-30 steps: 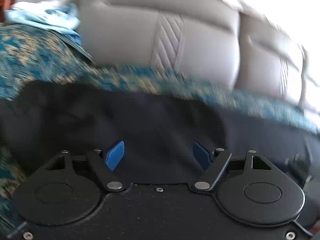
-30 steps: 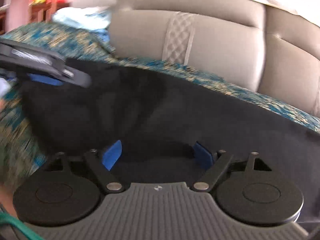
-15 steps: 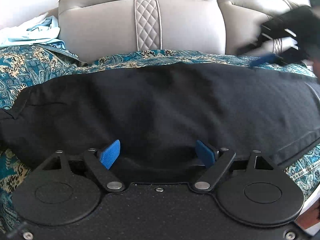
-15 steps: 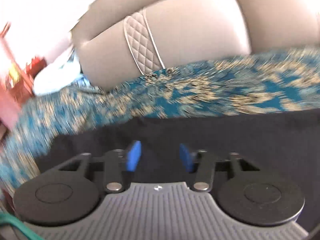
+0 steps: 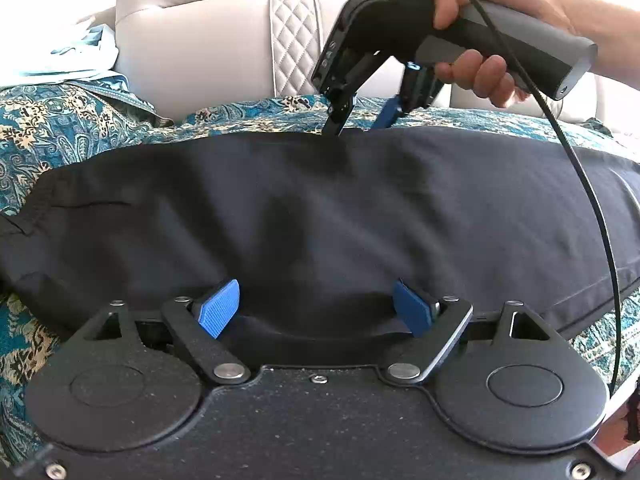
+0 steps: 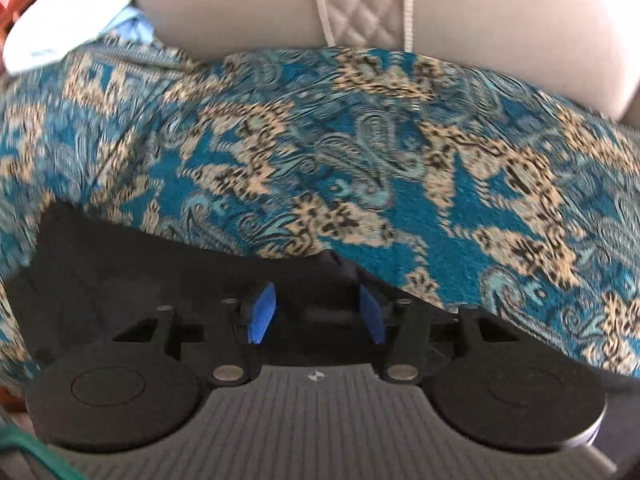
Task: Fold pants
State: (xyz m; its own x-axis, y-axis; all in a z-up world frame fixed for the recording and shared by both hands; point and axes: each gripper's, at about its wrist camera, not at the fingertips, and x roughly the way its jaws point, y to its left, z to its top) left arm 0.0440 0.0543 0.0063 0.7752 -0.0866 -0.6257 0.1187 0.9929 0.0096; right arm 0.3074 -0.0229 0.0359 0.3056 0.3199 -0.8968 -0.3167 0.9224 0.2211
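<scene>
The black pants (image 5: 320,208) lie flat across a blue patterned cover (image 5: 48,128) on a sofa. My left gripper (image 5: 316,308) is open at the near edge of the pants, the fabric between its blue pads (image 5: 218,308). My right gripper (image 5: 360,120) reaches down at the far edge of the pants, held by a hand. In the right wrist view my right gripper (image 6: 316,312) is part open, its pads on either side of a raised bit of the black pants edge (image 6: 328,268).
The grey sofa backrest (image 5: 208,48) rises behind the cover. Light blue and white clothes (image 5: 76,56) lie at the far left. A black cable (image 5: 580,168) hangs from the right gripper over the pants. The patterned cover (image 6: 360,152) fills the right wrist view.
My right gripper has moved to the far edge of the pants, tipped down and narrowed its jaws. My left gripper has stayed open at the near edge.
</scene>
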